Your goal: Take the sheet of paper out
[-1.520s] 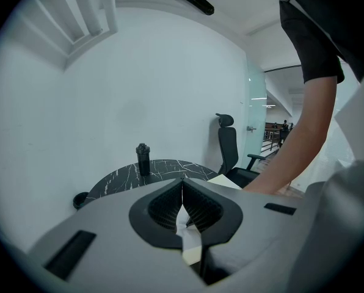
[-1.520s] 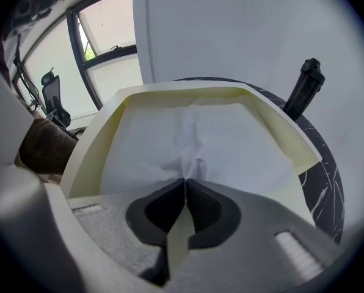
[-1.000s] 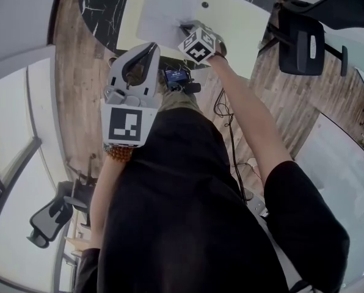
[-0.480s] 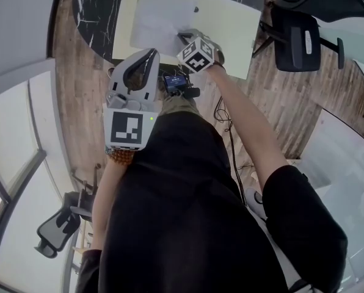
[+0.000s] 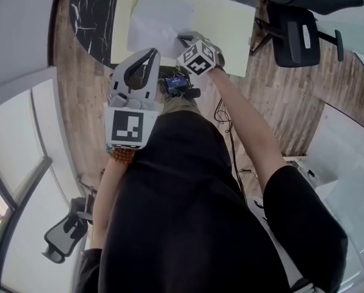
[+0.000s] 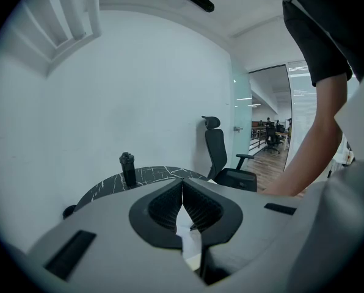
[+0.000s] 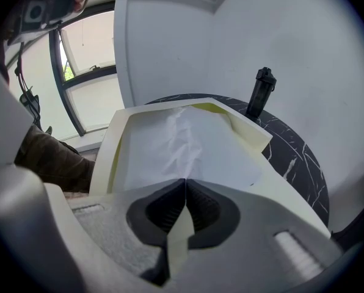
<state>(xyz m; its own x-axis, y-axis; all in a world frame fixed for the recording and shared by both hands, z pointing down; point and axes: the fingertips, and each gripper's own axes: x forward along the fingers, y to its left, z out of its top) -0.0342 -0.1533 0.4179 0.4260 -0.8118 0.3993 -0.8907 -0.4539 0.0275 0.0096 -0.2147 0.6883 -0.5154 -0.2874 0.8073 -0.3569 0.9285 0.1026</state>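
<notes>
Person wears black short-sleeved shirt (image 5: 188,224), beaded bracelet (image 5: 122,154).

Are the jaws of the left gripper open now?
No, in the left gripper view the left gripper has its jaw tips pressed together, with no gap between them.

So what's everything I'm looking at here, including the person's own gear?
table: one, black marble, top of the head view
folder: one, pale yellow, lying flat on the table
sheet: one, white, creased, on top of the folder
bottle: one, black, upright on the table beyond the folder
chairs: two, black, one right of the table, one at the lower left
floor: wood planks, around the table
left gripper: one, grey, fingers together and empty, held short of the table
right gripper: one, grey, fingers shut on the sheet's near edge
arm: one, bare, reaching to the right gripper
</notes>
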